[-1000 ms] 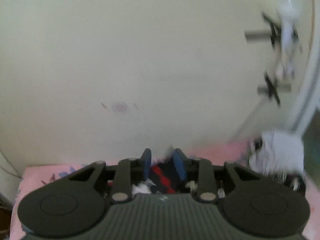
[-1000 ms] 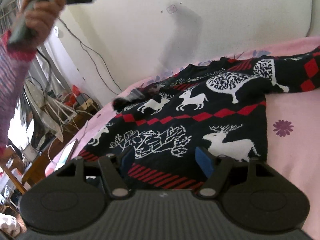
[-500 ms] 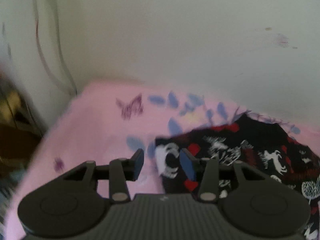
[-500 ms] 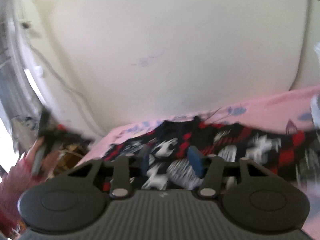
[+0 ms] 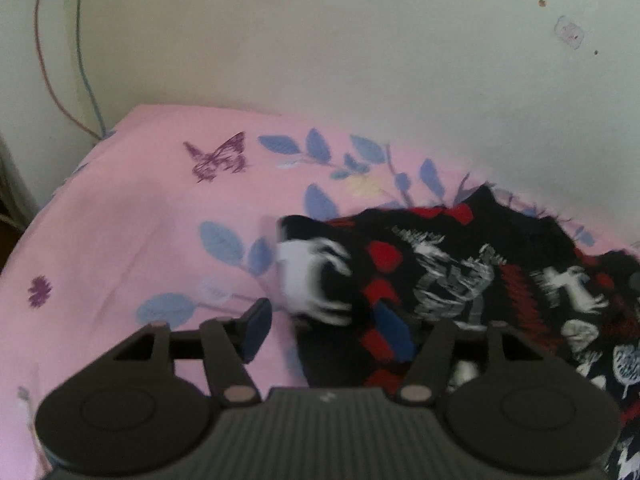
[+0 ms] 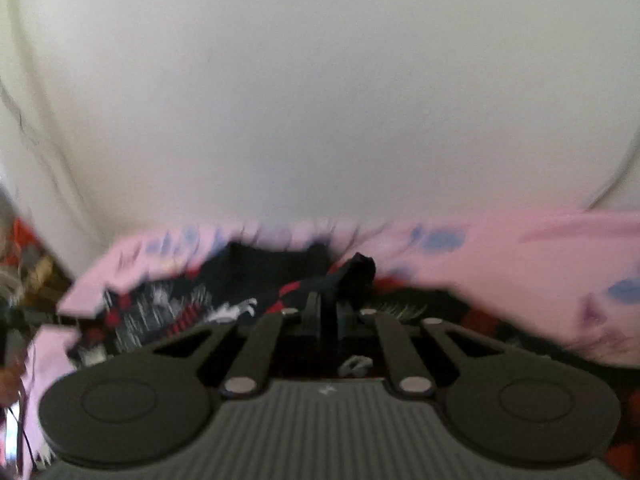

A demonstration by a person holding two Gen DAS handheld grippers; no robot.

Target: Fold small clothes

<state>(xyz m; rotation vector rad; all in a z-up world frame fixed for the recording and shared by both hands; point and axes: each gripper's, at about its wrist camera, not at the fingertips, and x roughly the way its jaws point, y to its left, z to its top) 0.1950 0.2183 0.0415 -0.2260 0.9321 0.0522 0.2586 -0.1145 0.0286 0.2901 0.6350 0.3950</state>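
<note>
Sweater edge lies between the gaping left tool; right tool pinches its fabric.

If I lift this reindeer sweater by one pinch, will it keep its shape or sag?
The sweater will likely sag: it is soft knit, already rumpled on the pink sheet. The right gripper, shut on a bunched fold, suggests it gathers easily. It probably grips without slipping, given the fuzzy edge.

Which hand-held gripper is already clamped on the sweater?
The right hand-held gripper: its fingers meet on a black fold of sweater. The left hand-held gripper is open around the sleeve edge.
</note>
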